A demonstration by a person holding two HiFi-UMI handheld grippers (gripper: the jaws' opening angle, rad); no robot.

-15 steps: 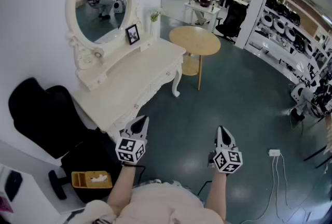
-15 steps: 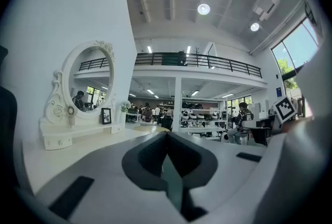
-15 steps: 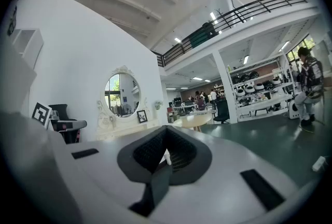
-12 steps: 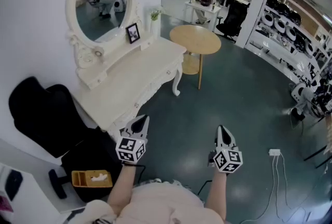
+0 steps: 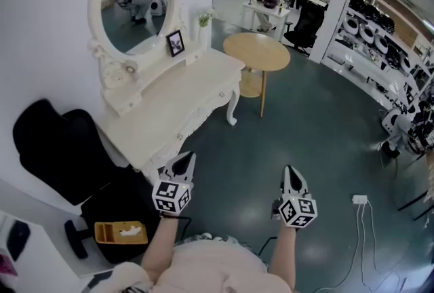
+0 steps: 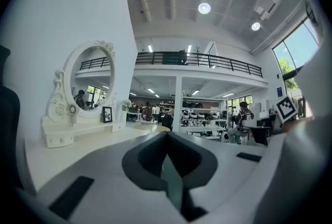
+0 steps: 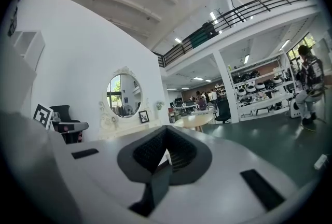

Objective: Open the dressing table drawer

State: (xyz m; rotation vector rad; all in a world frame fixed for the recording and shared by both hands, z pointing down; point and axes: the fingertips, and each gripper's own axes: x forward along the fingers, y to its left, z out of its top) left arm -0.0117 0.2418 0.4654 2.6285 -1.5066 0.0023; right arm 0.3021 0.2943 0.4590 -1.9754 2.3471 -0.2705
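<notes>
Reach step, drawer looks shut, both tongs closed and empty.
The white dressing table (image 5: 169, 112) stands along the wall, ahead and left of the person. Its long axis runs diagonally from near-left to far-right in the head view, and its drawer (image 5: 215, 99) fronts the open floor. The left gripper (image 5: 182, 161) and right gripper (image 5: 291, 173) hover level, well apart from the table, jaws together on nothing. The next move probably means closing in and opening one gripper at a knob.
</notes>
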